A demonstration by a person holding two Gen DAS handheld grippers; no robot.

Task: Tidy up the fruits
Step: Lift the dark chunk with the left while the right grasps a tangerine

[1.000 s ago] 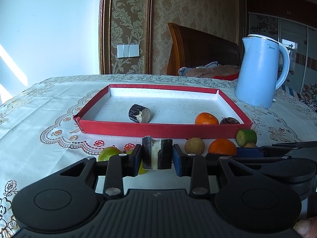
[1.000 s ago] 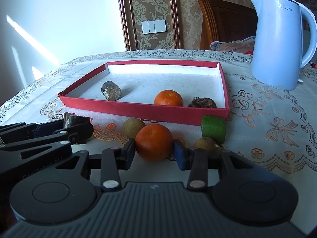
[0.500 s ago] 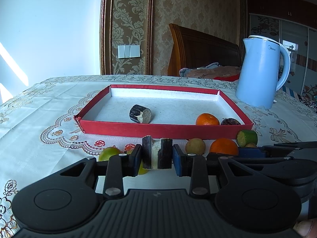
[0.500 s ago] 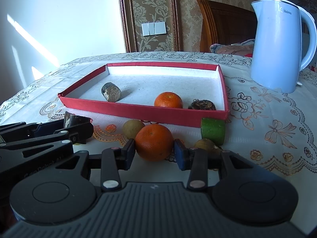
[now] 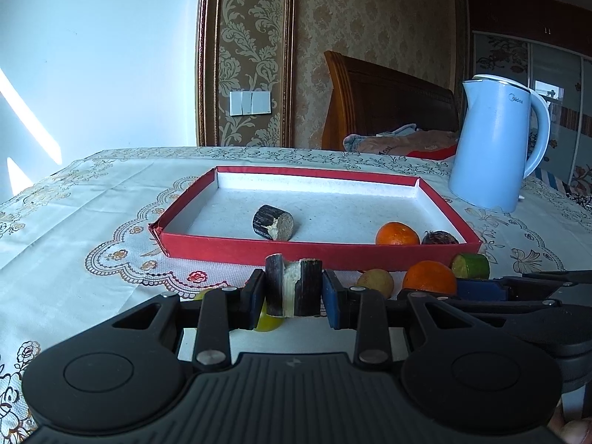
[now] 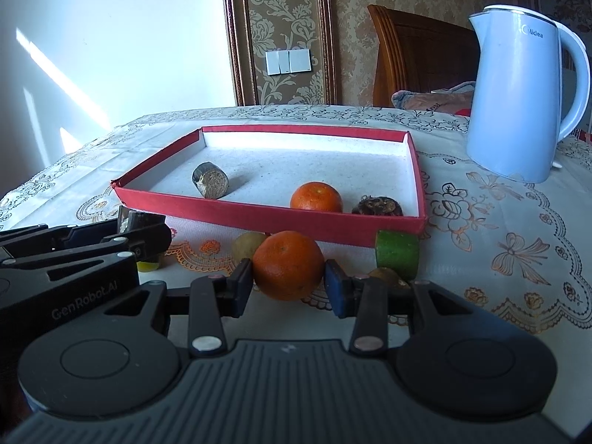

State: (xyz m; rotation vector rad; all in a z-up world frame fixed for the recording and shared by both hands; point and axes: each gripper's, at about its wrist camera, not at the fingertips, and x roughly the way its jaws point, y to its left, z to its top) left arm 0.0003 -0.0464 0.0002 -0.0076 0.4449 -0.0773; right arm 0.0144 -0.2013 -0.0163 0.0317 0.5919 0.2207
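Note:
My left gripper point(image 5: 293, 292) is shut on a short dark cane piece point(image 5: 293, 284) held upright, in front of the red tray point(image 5: 318, 251). My right gripper point(image 6: 288, 281) is shut on an orange point(image 6: 288, 270) close to the tray's front wall point(image 6: 259, 218). Inside the tray lie another dark cane piece point(image 6: 209, 180), a second orange point(image 6: 315, 196) and a dark wrinkled fruit point(image 6: 376, 207). On the cloth by the tray sit a tan round fruit point(image 6: 248, 246), a green cane piece point(image 6: 396, 253) and a yellow-green fruit point(image 5: 268, 320), partly hidden under my left fingers.
A light blue kettle point(image 6: 518, 85) stands on the patterned tablecloth to the right of the tray. A brownish fruit point(image 6: 384, 275) lies half hidden behind my right finger. The left gripper point(image 6: 144, 229) reaches in at the left of the right wrist view. A wooden headboard stands behind the table.

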